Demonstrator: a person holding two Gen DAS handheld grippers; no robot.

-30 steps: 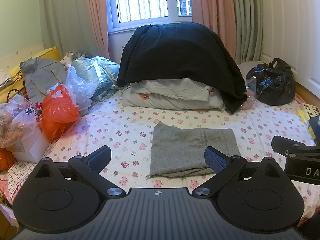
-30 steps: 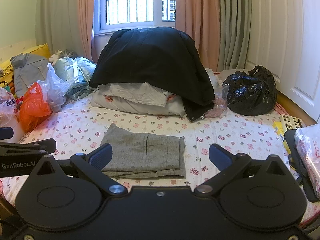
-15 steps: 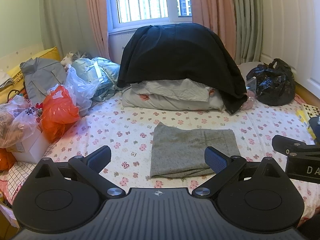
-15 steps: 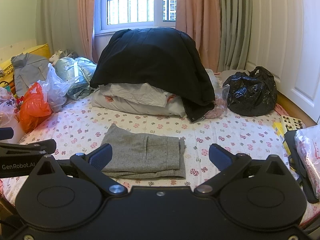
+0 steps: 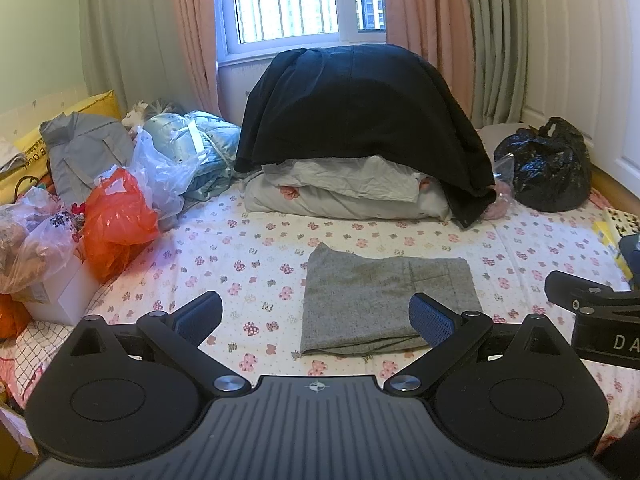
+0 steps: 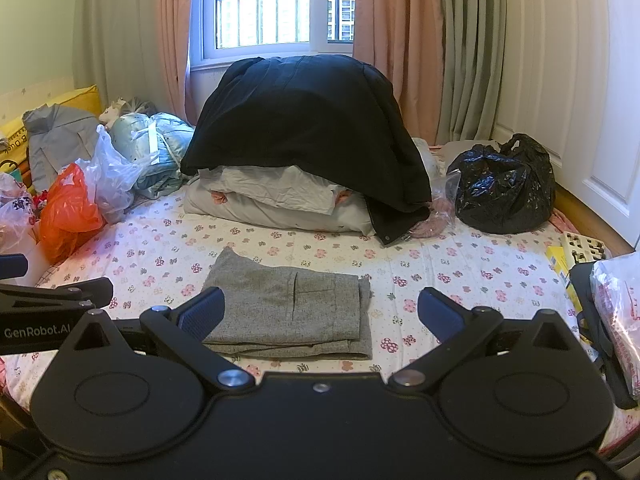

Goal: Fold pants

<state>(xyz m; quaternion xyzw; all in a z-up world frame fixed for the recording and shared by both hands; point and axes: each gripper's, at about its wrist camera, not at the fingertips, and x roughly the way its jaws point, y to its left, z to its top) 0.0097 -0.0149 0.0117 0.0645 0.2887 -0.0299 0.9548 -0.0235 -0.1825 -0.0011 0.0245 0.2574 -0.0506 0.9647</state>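
Grey pants (image 5: 386, 304) lie folded, compact, on bed (image 5: 256, 248), near both grippers. Left gripper (image 5: 316, 318) wide, empty; right gripper (image 6: 320, 314) likewise. Risk: a low fingertip could snag top layer and spoil fold.

White lettering "GenRobot.AI" stands on the black left gripper (image 6: 48, 300) body at the right wrist view's left edge. White letters "DA", cut off by the frame, stand on the black right gripper (image 5: 600, 312) body.

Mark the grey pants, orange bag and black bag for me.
grey pants (image 6: 288, 308): right wrist view, middle of folded stack.
orange bag (image 5: 116, 220): left wrist view, bag's front.
black bag (image 6: 504, 188): right wrist view, bag's middle.
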